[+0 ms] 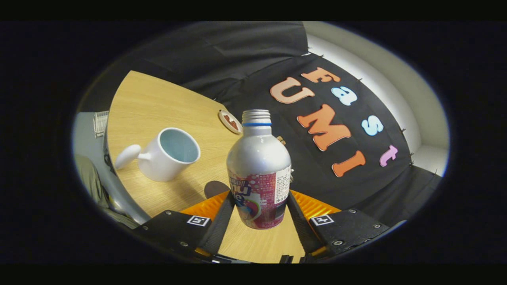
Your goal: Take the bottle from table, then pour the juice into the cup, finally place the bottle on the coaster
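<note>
Bottle: silver bottle (259, 170) with a pink printed label, cap off, threaded neck bare with a blue ring below it; it stands between the fingers, tilted a little with the view, its base above the desk's wood.
Fingers: gripper (259, 211) holds the bottle; one finger (222, 215) lies against the label at 9 o'clock of the bottle, the other at 3 o'clock, both pressing its lower half.
Cup: white cup (168, 154) with a stubby handle pointing toward 9 o'clock, mouth open toward the camera, inside pale blue; it sits on the desk at about 10 o'clock from the bottle, apart from it. Whether there is liquid in it I cannot tell.
Coaster: small round coaster (230, 121) with a reddish middle, beyond the bottle at 11 o'clock, near the desk's far edge, well apart from the cup.
Desk: light wood desk (150, 103), rounded by the lens, carrying cup and coaster.
Shadow: dark patch (216, 189) on the desk just by the bottle's base at 9 o'clock.
</note>
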Motion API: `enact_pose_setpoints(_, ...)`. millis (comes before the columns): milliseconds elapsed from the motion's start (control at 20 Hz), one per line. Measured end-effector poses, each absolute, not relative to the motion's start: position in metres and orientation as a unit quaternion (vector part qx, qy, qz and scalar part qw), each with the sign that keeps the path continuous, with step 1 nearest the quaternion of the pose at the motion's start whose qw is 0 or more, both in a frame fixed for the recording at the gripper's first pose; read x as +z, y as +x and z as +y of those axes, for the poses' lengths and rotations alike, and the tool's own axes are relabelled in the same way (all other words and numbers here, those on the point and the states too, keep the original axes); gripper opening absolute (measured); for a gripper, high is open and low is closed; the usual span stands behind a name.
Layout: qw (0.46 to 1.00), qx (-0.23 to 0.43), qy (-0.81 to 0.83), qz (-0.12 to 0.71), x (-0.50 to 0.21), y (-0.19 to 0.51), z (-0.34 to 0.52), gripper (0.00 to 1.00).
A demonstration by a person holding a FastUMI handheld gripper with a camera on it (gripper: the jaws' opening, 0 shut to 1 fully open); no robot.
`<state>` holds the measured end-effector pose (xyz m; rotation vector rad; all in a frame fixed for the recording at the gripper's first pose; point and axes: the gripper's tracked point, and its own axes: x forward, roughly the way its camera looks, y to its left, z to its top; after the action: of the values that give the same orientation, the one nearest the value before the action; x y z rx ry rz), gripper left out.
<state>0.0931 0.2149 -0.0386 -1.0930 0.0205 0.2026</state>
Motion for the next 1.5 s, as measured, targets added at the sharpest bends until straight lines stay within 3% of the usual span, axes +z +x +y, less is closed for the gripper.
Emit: enact_pose_setpoints(1500,0.643,0.082,-0.761,-0.004,-0.037,0.103,0.226,0.76)
